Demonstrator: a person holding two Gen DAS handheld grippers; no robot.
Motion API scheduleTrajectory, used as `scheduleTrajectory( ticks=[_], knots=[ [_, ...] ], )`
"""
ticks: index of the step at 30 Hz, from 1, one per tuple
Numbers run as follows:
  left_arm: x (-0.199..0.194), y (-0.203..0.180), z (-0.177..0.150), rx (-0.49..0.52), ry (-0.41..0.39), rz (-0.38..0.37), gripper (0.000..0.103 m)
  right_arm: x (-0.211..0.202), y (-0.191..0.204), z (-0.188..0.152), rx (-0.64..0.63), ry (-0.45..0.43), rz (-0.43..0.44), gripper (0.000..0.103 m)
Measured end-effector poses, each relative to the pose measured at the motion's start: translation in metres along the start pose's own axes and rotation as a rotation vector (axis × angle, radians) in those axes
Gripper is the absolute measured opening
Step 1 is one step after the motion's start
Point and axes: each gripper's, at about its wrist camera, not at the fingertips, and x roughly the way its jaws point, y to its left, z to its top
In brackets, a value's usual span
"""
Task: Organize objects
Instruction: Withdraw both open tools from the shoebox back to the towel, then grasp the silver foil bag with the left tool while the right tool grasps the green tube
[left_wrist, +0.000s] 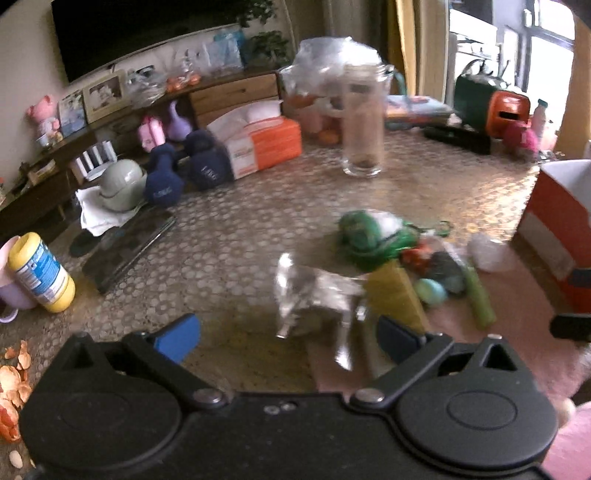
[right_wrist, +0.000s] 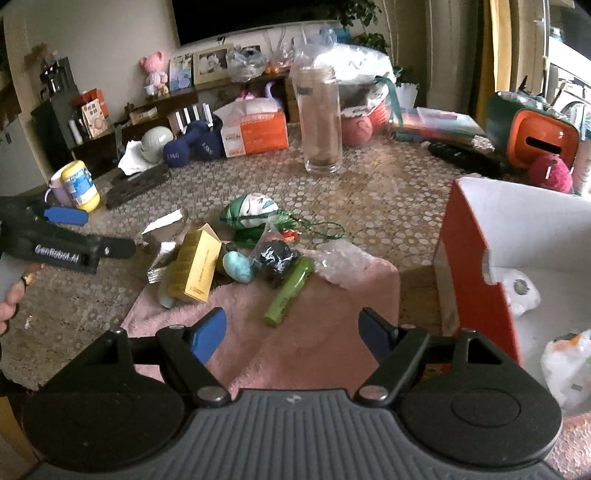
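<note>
Small things lie heaped where a pink towel (right_wrist: 314, 332) meets the patterned bench (right_wrist: 388, 206), and gathering them there keeps them within reach of both tools. In the heap are a yellow carton (right_wrist: 195, 266), crumpled silver foil (left_wrist: 314, 299), a green-and-white pouch (right_wrist: 255, 212), a pale blue egg shape (right_wrist: 237, 266), a dark wrapped lump (right_wrist: 277, 258) and a green tube (right_wrist: 288, 295). Just to the right stands an open red-and-white box (right_wrist: 476, 258) with white things already inside, which looks like the place they are meant to go. The left hand-held gripper (left_wrist: 288, 334) has its jaws spread wide with nothing between them, pointed down at the foil, probably the first pick since it sits nearest. The right hand-held gripper (right_wrist: 293, 332) is also apart and empty, over the towel near the green tube. A tall glass jar (right_wrist: 320, 122) stands well behind, out of the way.
</note>
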Motion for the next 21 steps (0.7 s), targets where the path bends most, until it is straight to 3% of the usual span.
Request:
scheduleTrajectory(
  ticks=[19, 21],
  knots=[
    [0.060, -0.004, -0.002, 0.068, 0.011, -0.038, 0.102, 0.066, 0.012, 0.010, -0.015, 0.070, -0.026, 0.078],
    [0.061, -0.005, -0.002, 0.081, 0.007, -0.044, 0.101, 0.071, 0.015, 0.012, -0.019, 0.077, -0.029, 0.073]
  ],
)
